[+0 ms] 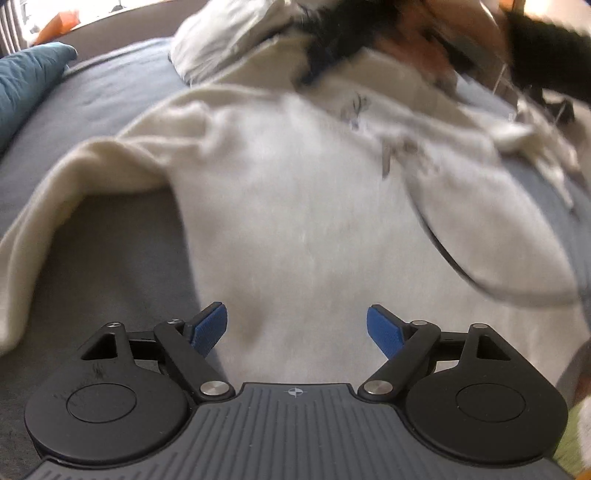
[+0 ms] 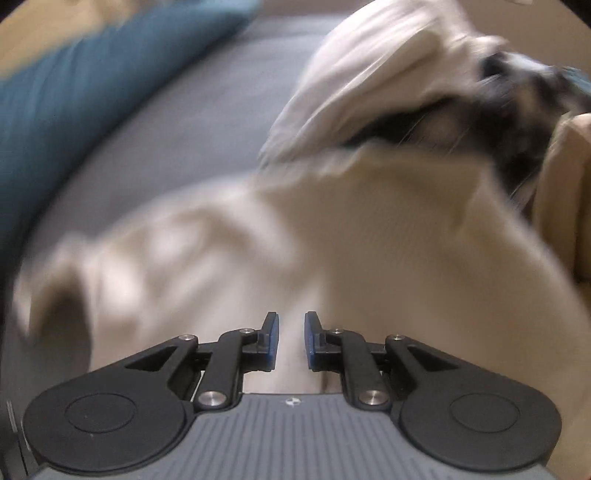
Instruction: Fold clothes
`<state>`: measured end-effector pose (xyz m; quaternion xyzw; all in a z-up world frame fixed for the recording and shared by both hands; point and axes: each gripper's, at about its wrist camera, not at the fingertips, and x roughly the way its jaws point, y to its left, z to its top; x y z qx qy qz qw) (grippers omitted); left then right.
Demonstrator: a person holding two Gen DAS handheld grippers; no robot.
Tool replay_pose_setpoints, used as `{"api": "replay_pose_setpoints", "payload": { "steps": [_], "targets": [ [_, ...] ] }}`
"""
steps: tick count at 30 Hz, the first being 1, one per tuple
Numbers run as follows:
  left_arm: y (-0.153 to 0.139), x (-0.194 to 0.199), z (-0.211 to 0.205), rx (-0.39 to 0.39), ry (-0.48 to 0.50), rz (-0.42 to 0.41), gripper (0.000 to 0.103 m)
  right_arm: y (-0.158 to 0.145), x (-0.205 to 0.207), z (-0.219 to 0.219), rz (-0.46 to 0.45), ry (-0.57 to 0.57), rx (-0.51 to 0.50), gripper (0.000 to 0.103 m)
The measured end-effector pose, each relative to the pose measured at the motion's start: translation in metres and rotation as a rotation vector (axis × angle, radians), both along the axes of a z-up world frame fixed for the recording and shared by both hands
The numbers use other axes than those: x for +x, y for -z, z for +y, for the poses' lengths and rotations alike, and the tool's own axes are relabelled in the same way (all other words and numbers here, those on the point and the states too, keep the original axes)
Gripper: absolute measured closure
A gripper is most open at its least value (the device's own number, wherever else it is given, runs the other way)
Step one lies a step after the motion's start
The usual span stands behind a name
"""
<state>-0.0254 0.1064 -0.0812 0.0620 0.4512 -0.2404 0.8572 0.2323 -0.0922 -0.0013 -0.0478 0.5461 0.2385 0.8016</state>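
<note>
Cream sweatshirt [image 1: 295,206] spread on grey bed [image 1: 122,266], chest print faint, one sleeve [image 1: 48,206] draped toward left edge. Left gripper [image 1: 297,328] low over hem area, blue-padded fingers [image 1: 210,326] spread wide, released, nothing between them. Right gripper [image 2: 291,341] also over sweatshirt [image 2: 388,229]; fingers [image 2: 271,341] nearly together, narrow gap; cloth in gap or just behind, cannot tell. Teal pillow [image 1: 26,85] at bed's far left. White bundle [image 1: 229,33] beyond collar. Both views motion-blurred.
</note>
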Motion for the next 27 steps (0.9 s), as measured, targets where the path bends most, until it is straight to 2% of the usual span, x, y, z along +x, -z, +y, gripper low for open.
{"api": "replay_pose_setpoints", "payload": {
  "steps": [2,4,7,8,10,13,16,19,22,24,26,27],
  "targets": [
    [-0.002,0.008,-0.006,-0.022,0.016,-0.001,0.019,0.020,-0.020,0.009,0.060,-0.080,-0.062,0.088],
    [0.001,0.020,-0.023,-0.030,0.037,0.004,0.019,0.038,-0.020,0.017,0.034,-0.079,-0.112,0.091],
    [0.005,0.032,-0.048,-0.071,0.068,0.015,0.019,0.032,0.009,0.001,-0.050,0.052,-0.030,0.092],
    [0.006,0.035,-0.056,-0.088,0.079,0.017,0.019,0.024,0.016,-0.008,-0.110,0.116,-0.047,0.088],
    [0.004,0.036,-0.070,-0.104,0.110,-0.005,0.019,0.009,0.025,-0.030,-0.172,0.183,-0.101,0.088],
    [0.005,0.028,-0.088,-0.086,0.162,-0.052,0.019,-0.016,0.011,-0.072,-0.128,0.155,-0.093,0.086],
    [0.009,0.017,-0.104,-0.050,0.221,-0.091,0.019,-0.029,-0.018,-0.094,-0.085,0.114,-0.124,0.080],
    [0.015,0.004,-0.120,-0.019,0.286,-0.112,0.020,-0.007,-0.055,-0.116,0.016,0.098,-0.147,0.080],
    [0.023,-0.014,-0.138,0.003,0.358,-0.109,0.020,0.020,-0.064,-0.127,-0.029,0.110,-0.234,0.080],
    [0.029,-0.026,-0.150,0.019,0.407,-0.107,0.020,0.034,-0.046,-0.144,-0.034,0.183,-0.180,0.075],
    [0.033,-0.038,-0.157,0.040,0.442,-0.114,0.020,0.038,-0.028,-0.165,-0.057,0.280,-0.109,0.077],
    [0.034,-0.043,-0.158,0.053,0.453,-0.124,0.020,0.034,-0.022,-0.177,-0.070,0.347,-0.082,0.090]
  ]
}}
